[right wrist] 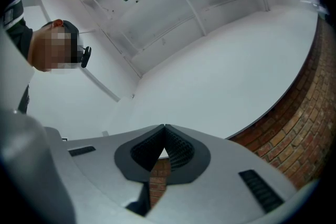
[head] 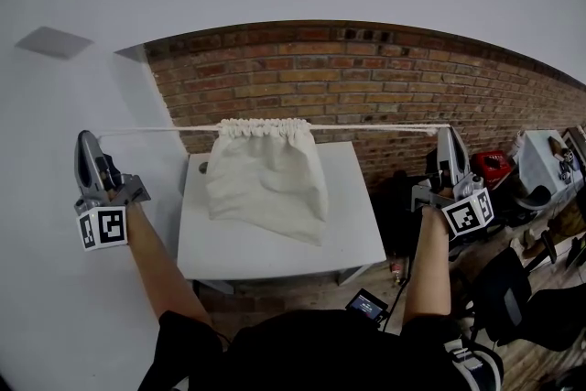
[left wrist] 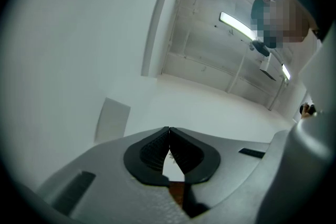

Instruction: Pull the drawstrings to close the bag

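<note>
- Nearest, at 9 and 3 o'clock: left gripper [head: 90, 140] and right gripper [head: 448, 133], jaws closed on the taut drawstring [head: 165, 130].
- Bag [head: 265, 183] at 12 o'clock over white counter [head: 275, 252], mouth gathered.
- Soft, light cloth; thin cord, probably slippery; best held near its ends.
- Brick wall [head: 366, 69] behind, clutter [head: 540, 160] at 4 o'clock; no obstruction to the pull.

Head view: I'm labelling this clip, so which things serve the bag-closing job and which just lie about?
Job: bag, drawstrings, left gripper and right gripper shut on them, table.
Lying about: red object, small screen device on the floor.
</note>
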`<action>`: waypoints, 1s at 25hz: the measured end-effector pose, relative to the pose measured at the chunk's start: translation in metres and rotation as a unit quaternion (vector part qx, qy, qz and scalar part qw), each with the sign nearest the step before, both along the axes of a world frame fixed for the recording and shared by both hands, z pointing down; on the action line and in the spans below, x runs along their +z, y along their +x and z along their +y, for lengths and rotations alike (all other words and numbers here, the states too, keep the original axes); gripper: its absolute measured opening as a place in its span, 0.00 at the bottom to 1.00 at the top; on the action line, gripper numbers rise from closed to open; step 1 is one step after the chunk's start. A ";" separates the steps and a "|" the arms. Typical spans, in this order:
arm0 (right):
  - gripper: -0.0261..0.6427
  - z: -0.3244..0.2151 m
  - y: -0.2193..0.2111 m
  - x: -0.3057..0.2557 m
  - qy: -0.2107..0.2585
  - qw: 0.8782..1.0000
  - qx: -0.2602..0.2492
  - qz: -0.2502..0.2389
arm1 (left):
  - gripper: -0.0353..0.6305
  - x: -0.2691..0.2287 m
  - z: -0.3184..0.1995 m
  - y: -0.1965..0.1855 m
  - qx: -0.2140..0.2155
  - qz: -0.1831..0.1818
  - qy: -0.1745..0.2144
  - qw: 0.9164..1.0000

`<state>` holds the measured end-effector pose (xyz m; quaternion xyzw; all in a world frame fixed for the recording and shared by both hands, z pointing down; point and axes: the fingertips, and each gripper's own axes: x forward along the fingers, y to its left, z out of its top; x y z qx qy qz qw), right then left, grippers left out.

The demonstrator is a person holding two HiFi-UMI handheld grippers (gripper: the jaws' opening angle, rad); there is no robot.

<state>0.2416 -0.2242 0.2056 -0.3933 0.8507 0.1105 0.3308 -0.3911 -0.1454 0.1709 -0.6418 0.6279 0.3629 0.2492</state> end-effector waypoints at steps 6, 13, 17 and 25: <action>0.05 -0.002 -0.001 0.003 -0.008 1.000 -0.011 0.010 | 0.08 0.007 -0.005 0.000 0.011 0.003 -0.009 1.000; 0.05 0.000 0.001 0.002 -0.005 1.000 -0.001 0.023 | 0.08 0.005 -0.007 0.004 0.015 -0.007 -0.010 1.000; 0.05 0.003 0.004 0.004 -0.004 1.000 0.004 0.024 | 0.08 0.003 -0.006 0.008 0.019 -0.014 -0.010 1.000; 0.05 0.007 0.012 0.003 0.000 1.000 0.011 0.028 | 0.08 -0.001 -0.003 0.016 0.022 -0.023 -0.009 0.999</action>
